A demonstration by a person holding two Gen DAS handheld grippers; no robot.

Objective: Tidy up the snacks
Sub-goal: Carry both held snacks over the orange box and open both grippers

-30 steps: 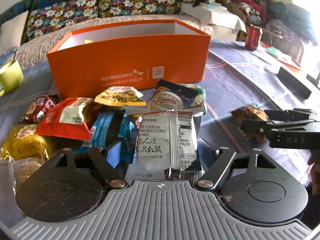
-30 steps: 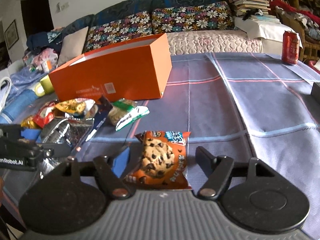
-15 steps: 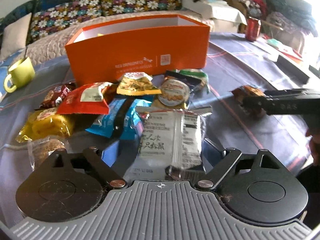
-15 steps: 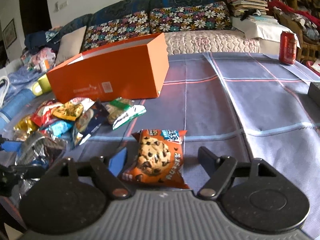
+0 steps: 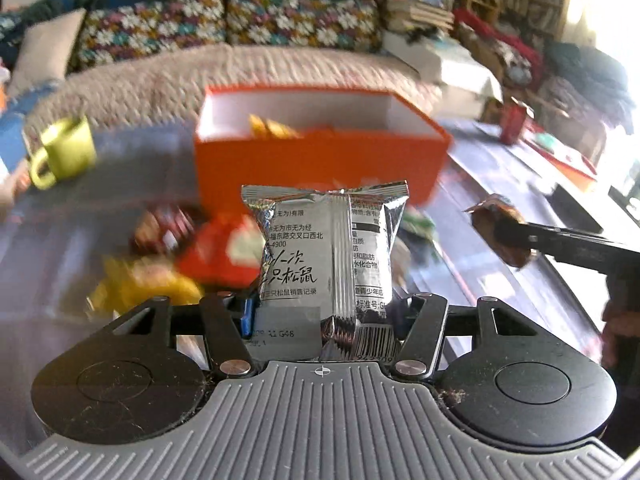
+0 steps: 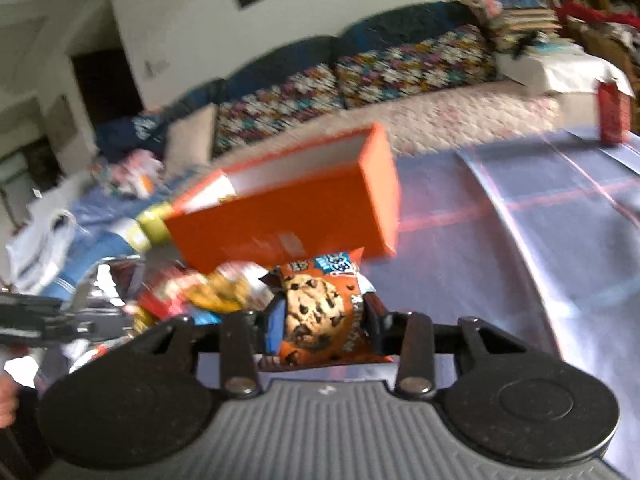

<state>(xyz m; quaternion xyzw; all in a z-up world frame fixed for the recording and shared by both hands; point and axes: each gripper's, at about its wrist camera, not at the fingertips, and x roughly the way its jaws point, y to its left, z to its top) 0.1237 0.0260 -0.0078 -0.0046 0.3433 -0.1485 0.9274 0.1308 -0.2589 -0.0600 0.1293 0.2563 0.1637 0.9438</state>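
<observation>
While both tongs lifted snacks, left tongs [image 5: 326, 312] clenched silver packet [image 5: 326, 248], right tongs [image 6: 320, 320] clenched cookie packet [image 6: 316, 312]; next: drop into orange box [image 5: 320, 156] ahead.

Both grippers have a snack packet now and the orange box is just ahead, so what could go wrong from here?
1. The left gripper pinches the silver packet only at its bottom edge; slick foil might slide out in transit.
2. The right gripper squeezes the cookie packet across its middle, which could crush the cookie.
3. Both head for the same orange box, and the grippers look close already, so they might collide over it.
</observation>
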